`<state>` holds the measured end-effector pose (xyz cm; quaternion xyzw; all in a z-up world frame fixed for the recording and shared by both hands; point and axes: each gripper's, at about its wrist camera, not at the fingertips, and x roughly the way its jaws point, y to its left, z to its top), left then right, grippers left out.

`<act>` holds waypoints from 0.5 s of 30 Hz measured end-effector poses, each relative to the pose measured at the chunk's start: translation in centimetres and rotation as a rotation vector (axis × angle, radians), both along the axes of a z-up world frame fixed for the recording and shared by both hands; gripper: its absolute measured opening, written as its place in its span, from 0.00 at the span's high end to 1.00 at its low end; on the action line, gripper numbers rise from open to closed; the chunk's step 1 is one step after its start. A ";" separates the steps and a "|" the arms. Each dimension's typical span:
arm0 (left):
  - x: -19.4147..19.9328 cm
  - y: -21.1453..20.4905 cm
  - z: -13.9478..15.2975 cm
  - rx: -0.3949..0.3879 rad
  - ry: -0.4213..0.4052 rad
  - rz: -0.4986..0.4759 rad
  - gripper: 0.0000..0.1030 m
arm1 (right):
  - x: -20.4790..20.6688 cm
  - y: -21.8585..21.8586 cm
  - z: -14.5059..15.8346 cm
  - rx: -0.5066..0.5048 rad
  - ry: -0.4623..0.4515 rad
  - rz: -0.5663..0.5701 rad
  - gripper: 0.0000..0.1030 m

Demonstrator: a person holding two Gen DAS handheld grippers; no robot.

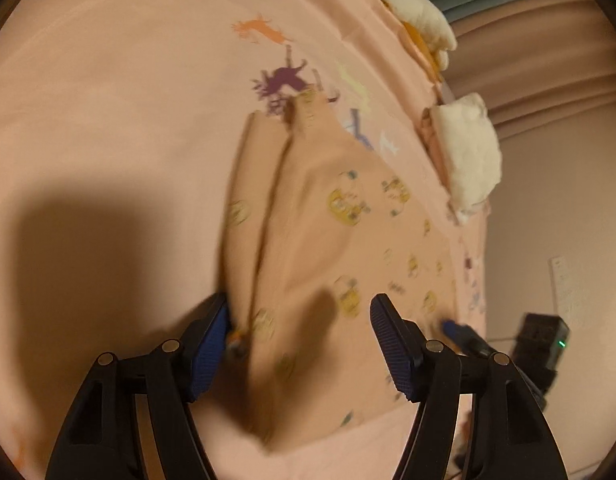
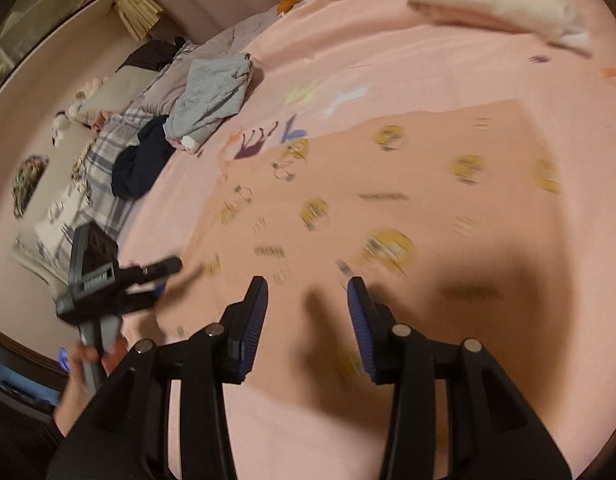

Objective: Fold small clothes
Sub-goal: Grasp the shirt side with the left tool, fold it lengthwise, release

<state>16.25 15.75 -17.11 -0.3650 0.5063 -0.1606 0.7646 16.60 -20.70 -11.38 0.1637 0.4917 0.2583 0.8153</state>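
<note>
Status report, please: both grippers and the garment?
Left gripper open, right gripper open. Peach printed garment spread on pink sheet, one side rumpled. Nothing blocking.

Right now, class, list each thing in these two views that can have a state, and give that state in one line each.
Left gripper: open, a fold of cloth bunched between its jaws.
Right gripper: open, holding nothing.
Peach printed garment: spread on the bed, ridged up by the left gripper, not yet folded.
Grey garment: crumpled, unfolded.
Navy garment: crumpled in a heap.
White and pink folded stack: folded.
</note>
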 end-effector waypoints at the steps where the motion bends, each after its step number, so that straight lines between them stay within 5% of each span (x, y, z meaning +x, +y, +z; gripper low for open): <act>1: 0.5 -0.1 -0.1 -0.020 0.002 0.004 0.34 | 1.0 0.9 -0.4 0.013 0.009 -0.002 0.61; 5: 1.8 -1.1 -0.1 -0.037 -0.004 -0.009 0.38 | 5.4 4.5 -1.1 -0.013 0.012 -0.022 0.72; 7: 2.1 -1.4 -0.1 -0.007 -0.001 -0.019 0.68 | 7.0 5.6 -1.2 -0.050 0.002 -0.047 0.84; 9: 2.5 -1.6 -0.5 0.026 0.022 -0.022 0.88 | 8.9 6.4 -1.5 -0.099 -0.008 -0.078 0.90; 15: 2.4 -1.0 -1.1 0.022 0.035 -0.020 0.88 | 10.8 6.7 -2.3 -0.176 0.015 -0.074 0.96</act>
